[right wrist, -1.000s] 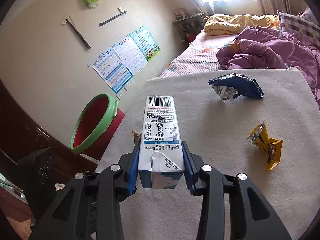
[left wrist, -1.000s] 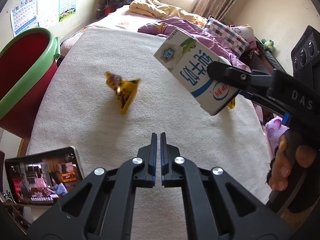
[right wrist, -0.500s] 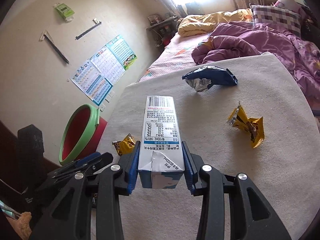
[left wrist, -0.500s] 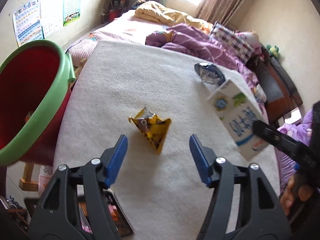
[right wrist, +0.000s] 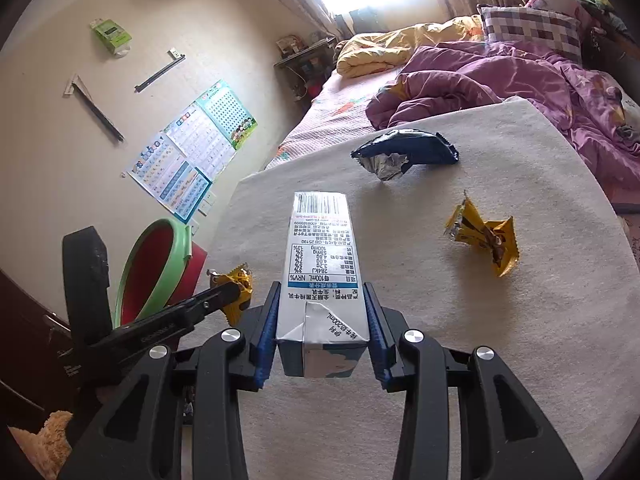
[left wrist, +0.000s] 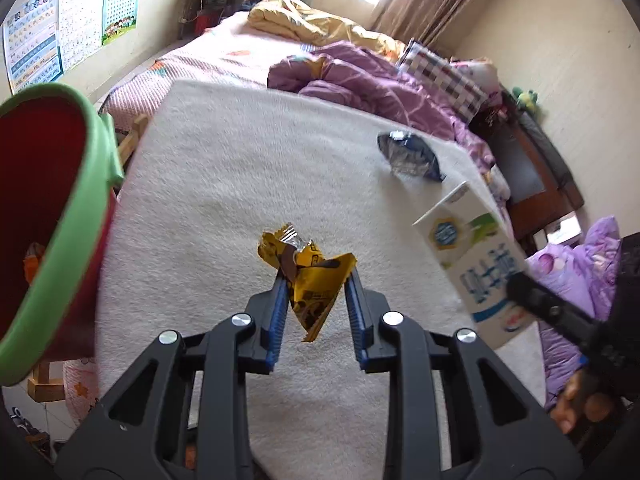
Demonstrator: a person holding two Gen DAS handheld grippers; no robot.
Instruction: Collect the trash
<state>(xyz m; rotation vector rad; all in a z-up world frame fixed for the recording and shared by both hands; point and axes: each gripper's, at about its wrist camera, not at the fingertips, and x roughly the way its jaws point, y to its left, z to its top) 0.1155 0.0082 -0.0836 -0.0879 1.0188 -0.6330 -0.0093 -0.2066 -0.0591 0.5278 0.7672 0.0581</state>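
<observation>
Far left, the red plastic bin with the green rim point(left wrist: 68, 216) stands off the edge of the cream fleece-covered tabletop point(left wrist: 240, 184), and something orange sits low inside it, too blurred to name. Moving in, the left gripper point(left wrist: 316, 280) is closing right now on the crumpled yellow snack wrapper point(left wrist: 310, 276): the wrapper is between its blue pads, the left pad looks to be touching the foil, while the right pad seems just shy of it, though the angle makes that hard to call. From the right wrist view that same wrapper peeks out at the tip of the left gripper point(right wrist: 230, 286), just beside the bin point(right wrist: 160, 268). Next across, the right gripper point(right wrist: 322, 320) is clamped on the white and blue milk carton point(right wrist: 320, 264), pads pressed on both side walls, barcode end pointing away, carton raised above the cloth. In the left wrist view the carton point(left wrist: 472, 264) hangs tilted at the right with a dark finger of the right gripper across its lower end and a person's hand point(left wrist: 580, 404) on the handle below. Farther back lies the dark blue foil snack bag point(right wrist: 404, 152), torn open, silver lining showing. To its right rests a second yellow crumpled wrapper point(right wrist: 484, 240), well apart from the bag and alone on the cloth. Beyond the tabletop, a rumpled purple quilt point(right wrist: 500, 84) covers the bed.
</observation>
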